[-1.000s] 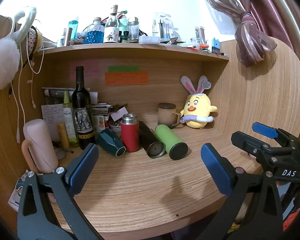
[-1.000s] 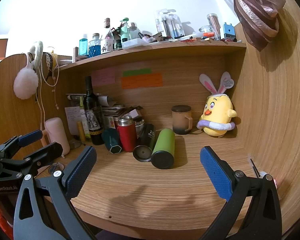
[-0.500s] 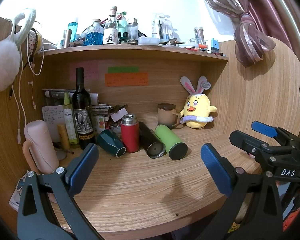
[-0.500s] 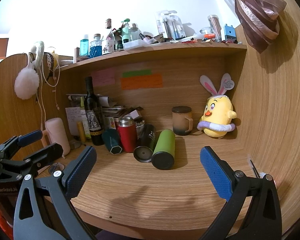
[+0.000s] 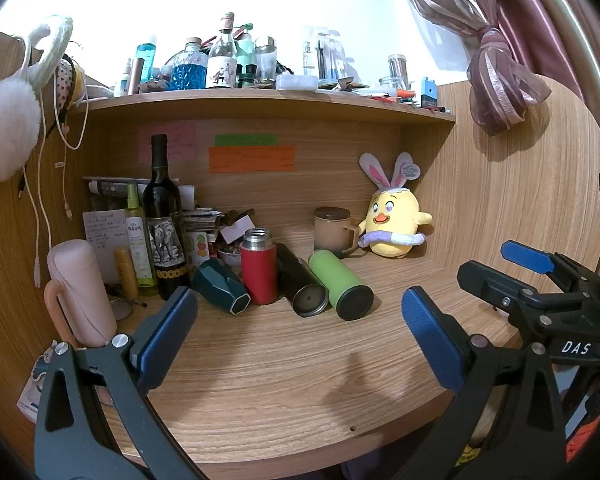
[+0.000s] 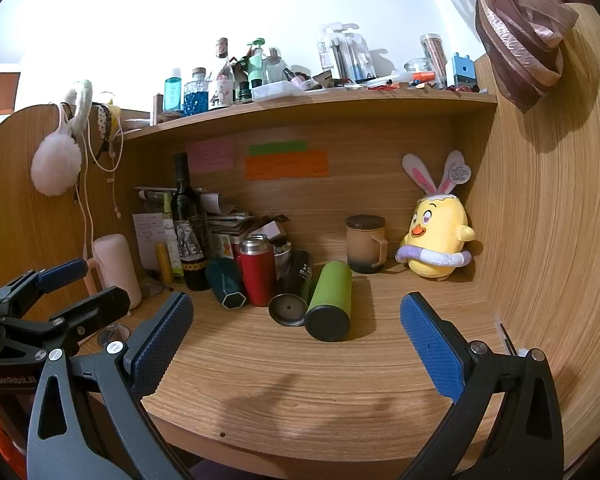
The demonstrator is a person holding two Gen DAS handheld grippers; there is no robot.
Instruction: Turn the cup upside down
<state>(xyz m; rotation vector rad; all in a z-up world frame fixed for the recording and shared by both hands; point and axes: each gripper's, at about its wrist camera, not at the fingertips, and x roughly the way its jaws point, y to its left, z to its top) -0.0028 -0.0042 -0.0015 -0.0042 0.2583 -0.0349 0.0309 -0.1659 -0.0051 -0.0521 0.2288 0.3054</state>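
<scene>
Both the left gripper [image 5: 298, 330] and right gripper [image 6: 296, 330] gape wide and empty; reaching the lidded tan ceramic mug [image 6: 365, 244] risks rolling the lying green tumbler [image 6: 330, 300].

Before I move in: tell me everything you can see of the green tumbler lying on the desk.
The green tumbler is a smooth cylinder with a matte lime body and a black end cap facing the cameras. It lies on its side on the wooden desk, its far end pointing toward the brown mug. Its side runs along the black tumbler, also lying down, seemingly touching. Which end is the mouth cannot be told. Neither gripper touches it.
</scene>
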